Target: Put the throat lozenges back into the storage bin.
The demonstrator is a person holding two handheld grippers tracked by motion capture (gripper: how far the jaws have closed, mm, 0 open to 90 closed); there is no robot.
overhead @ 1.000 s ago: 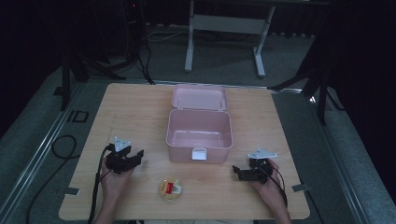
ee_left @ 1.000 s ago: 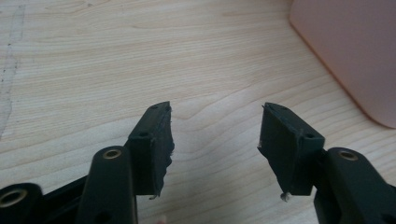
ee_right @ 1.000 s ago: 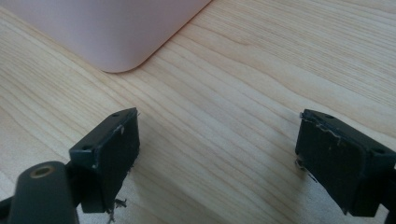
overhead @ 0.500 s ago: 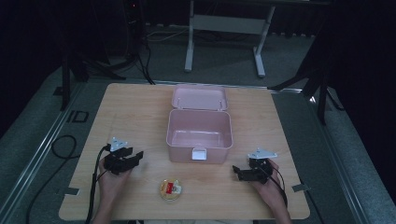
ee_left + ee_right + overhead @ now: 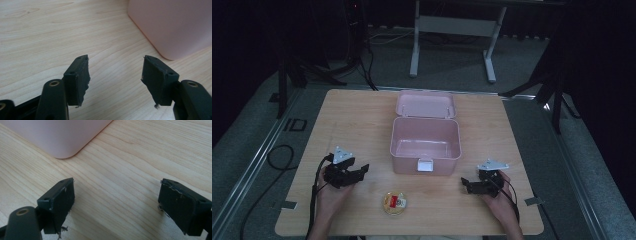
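Desk: a light wooden desk [image 5: 362, 115] with visible grain, set on grey carpeted floor [image 5: 257, 135]; small tape strips lie at its near left and near right edges.
Room: dark all round; a grey metal frame stand [image 5: 452, 30] rises beyond the far edge, black stands and cables sit at the far left.
Pink box: the open pink box [image 5: 426, 142] stands at the middle of the desk, lid laid back toward the far side, white latch on its near wall, inside bare.
Round tin: a small round tin [image 5: 395, 203] with a red and white label lies near the front edge, between the two hands and apart from both.
Left gripper: the left gripper [image 5: 362, 171] rests low on the desk left of the box; its jaws have just been opening and stand spread, with only bare wood between them.
Right gripper: the right gripper [image 5: 466, 186] rests right of the box, jaws spread wide over bare wood, holding nothing.
Cable: a black cable [image 5: 277, 160] trails off the left side onto the floor.
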